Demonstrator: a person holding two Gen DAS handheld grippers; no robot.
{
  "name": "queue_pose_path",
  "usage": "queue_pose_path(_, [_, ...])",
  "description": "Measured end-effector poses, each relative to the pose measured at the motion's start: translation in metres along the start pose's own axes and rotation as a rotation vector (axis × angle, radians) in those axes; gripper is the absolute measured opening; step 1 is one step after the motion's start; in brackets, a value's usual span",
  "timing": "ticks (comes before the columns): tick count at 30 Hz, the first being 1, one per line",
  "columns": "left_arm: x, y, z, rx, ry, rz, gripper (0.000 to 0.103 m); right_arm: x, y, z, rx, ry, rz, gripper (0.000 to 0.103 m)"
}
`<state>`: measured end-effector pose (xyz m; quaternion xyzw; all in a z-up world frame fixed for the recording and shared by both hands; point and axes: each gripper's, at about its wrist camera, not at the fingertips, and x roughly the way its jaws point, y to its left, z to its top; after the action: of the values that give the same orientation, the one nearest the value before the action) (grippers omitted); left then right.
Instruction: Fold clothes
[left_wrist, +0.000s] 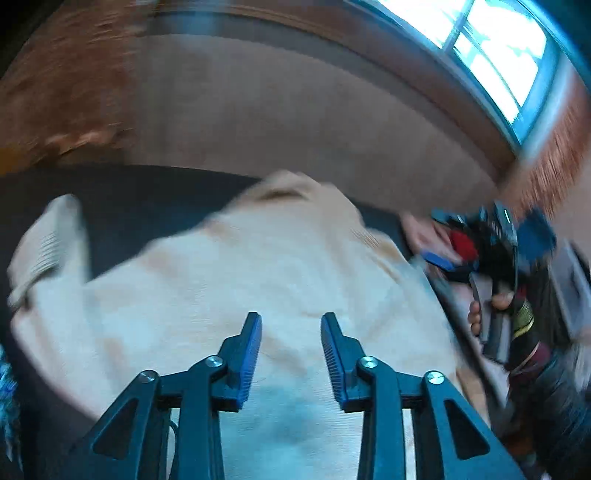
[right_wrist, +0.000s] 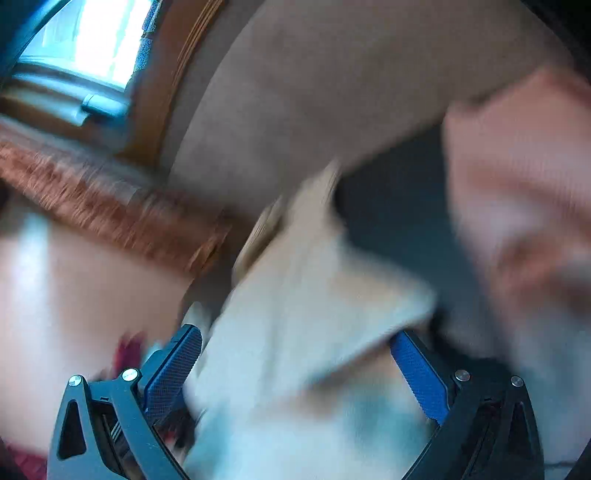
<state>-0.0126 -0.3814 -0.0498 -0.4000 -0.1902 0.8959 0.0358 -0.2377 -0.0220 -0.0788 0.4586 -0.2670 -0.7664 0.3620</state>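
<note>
cream sweater (left_wrist: 229, 280) flat, collar far end, left hand-held gripper (left_wrist: 291, 334) part-open, empty, right (right_wrist: 295, 354) wide

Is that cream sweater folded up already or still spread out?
Mostly spread: the cream sweater lies across the dark surface, one sleeve out sideways.

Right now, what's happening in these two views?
A person is folding a cream sweater spread on a dark surface, with a two-finger gripper in each hand. The left gripper hangs over the sweater's body, fingers apart, nothing between them. The right gripper has its fingers wide apart with cream fabric lying between them; motion blur hides whether the pads press on it. The left view shows the person's hand on the right gripper's handle, beside the sweater.
</note>
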Motion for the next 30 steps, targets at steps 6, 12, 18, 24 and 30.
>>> queue_pose_path(6, [-0.055, 0.093, -0.029, -0.292, -0.102, -0.034, 0.046, -0.038, 0.02, -0.009, -0.091, -0.093, -0.022, 0.103])
queue_pose_path(12, [-0.09, 0.09, -0.083, -0.197, -0.078, -0.057, 0.047, -0.053, 0.053, -0.09, -0.316, 0.117, -0.211, 0.103])
queue_pose_path(18, [-0.094, 0.058, -0.139, -0.057, 0.017, -0.047, 0.047, -0.037, 0.057, -0.126, -0.323, 0.228, -0.305, 0.103])
queue_pose_path(24, [-0.096, 0.051, -0.175, -0.072, 0.071, -0.097, 0.048, -0.019, 0.082, -0.139, -0.544, 0.227, -0.402, 0.103])
queue_pose_path(30, [-0.083, 0.033, -0.189, -0.018, 0.123, -0.048, 0.032, -0.003, 0.079, -0.14, -0.651, 0.233, -0.521, 0.103])
